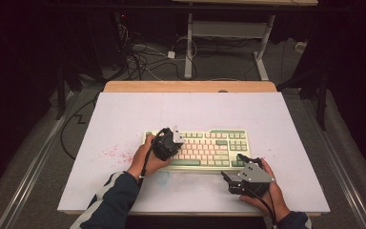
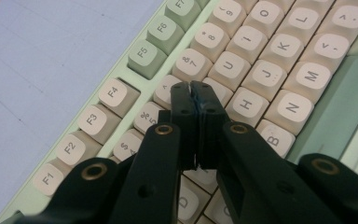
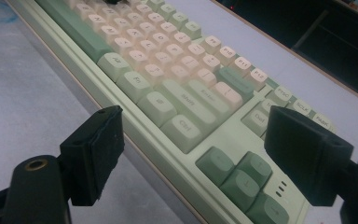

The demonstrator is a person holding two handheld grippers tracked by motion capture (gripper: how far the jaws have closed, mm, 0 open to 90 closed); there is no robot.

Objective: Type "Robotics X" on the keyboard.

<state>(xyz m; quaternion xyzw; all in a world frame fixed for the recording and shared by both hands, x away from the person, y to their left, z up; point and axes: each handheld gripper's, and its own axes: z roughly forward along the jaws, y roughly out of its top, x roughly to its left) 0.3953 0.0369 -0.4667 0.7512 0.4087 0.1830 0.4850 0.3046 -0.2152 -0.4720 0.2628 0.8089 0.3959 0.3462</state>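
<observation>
Keyboard [image 1: 205, 148] on table [image 1: 124, 114]; left tool [image 1: 170, 143] above its keys, right tool [image 1: 233, 179] just before it.

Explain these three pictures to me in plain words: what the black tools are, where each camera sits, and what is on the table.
A person sits at a white table and holds a hand-held two-jaw tool in each hand. The wide picture comes from a fixed camera above, looking down. The other two come from small cameras riding on each tool, looking along its black jaws.

On the table lies a green and cream keyboard. The left gripper has its jaws shut together, holding nothing, tips over the number row near the 6 key, as if to press a key. The right gripper has its jaws wide open, holding nothing, and sits off the keyboard's near right corner, close to the arrow keys.
</observation>
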